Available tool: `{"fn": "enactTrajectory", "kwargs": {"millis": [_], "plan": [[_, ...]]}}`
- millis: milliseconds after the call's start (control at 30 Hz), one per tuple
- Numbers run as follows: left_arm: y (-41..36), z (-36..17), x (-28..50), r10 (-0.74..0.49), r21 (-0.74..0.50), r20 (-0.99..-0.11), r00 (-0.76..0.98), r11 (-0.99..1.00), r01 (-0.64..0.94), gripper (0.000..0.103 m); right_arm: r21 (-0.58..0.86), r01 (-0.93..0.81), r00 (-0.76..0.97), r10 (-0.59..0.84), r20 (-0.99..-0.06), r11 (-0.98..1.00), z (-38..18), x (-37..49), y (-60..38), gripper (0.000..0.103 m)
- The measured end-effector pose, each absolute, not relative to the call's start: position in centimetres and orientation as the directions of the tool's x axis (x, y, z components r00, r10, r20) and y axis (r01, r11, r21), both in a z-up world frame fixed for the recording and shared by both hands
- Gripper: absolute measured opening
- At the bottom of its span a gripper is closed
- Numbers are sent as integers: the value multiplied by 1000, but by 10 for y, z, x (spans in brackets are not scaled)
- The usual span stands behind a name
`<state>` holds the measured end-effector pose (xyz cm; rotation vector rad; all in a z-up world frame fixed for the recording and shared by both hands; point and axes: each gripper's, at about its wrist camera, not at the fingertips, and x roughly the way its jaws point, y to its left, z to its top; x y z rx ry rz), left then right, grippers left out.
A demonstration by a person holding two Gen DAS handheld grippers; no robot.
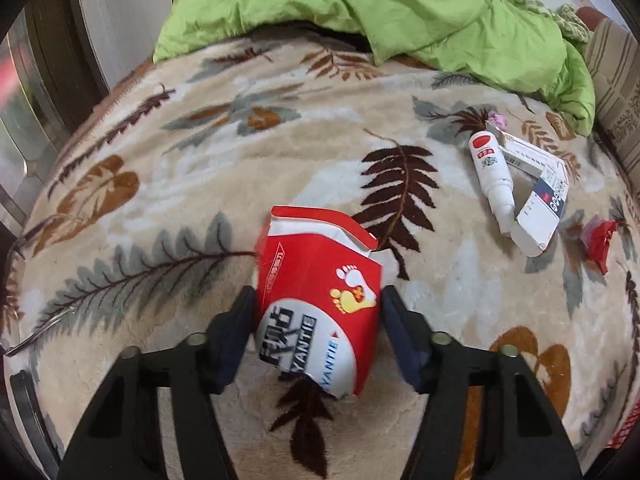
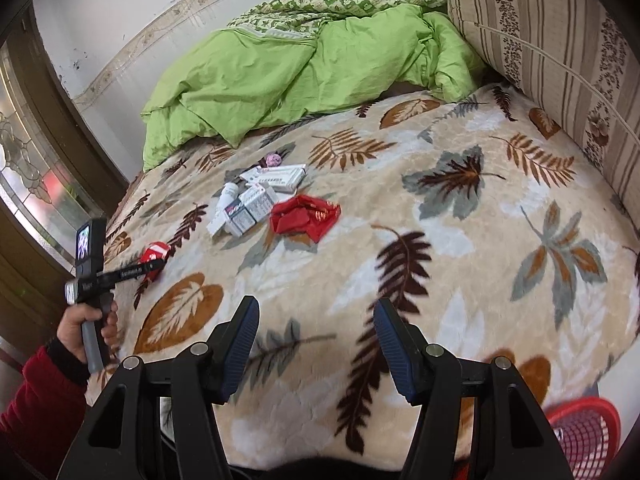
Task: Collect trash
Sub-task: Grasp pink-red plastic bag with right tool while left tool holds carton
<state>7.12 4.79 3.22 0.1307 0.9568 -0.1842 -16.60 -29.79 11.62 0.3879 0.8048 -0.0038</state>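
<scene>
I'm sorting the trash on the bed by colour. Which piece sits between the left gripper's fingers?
The torn red box with footprint pictures sits between the left gripper fingers. The white boxes and white bottle lie apart, further off.

Bare blanket (image 2: 460,280) right of the red wrapper (image 2: 304,218); green quilt (image 2: 280,76) blocks behind.

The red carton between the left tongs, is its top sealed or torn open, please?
Torn open: the red carton shows a ragged top edge and white inner flaps.
</scene>
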Motion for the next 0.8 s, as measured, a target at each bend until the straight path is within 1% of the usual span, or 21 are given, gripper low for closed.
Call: {"fn": "enactTrajectory", "kwargs": {"millis": [100,233,367,500,533,667,733,800], "plan": [[43,37,63,-85,37,-799,596,981,189,47,352,129,698,167,-696,927,115,-140,-300,63],[39,50,42,-137,-22,-772,620,982,190,46,386,112,696,205,-688,916,107,-91,-305,63],[32,60,11,-212,-110,-759,616,974,199,46,410,112,687,228,-690,905,92,-39,-309,63],[21,59,-13,-245,-129,-761,601,965,230,47,431,136,655,246,-715,892,69,10,-313,63],[18,58,-18,-252,-132,-762,597,962,237,47,432,134,641,254,-724,892,62,20,-313,65],[7,56,-29,-272,-139,-759,592,955,261,47,400,126,580,259,-772,908,40,37,-309,66],[3,56,-33,-278,-138,-751,599,953,270,47,417,113,578,281,-766,902,36,29,-305,66],[-2,55,-35,-288,-144,-745,601,950,278,47,390,90,590,266,-762,917,36,20,-296,66]]}}
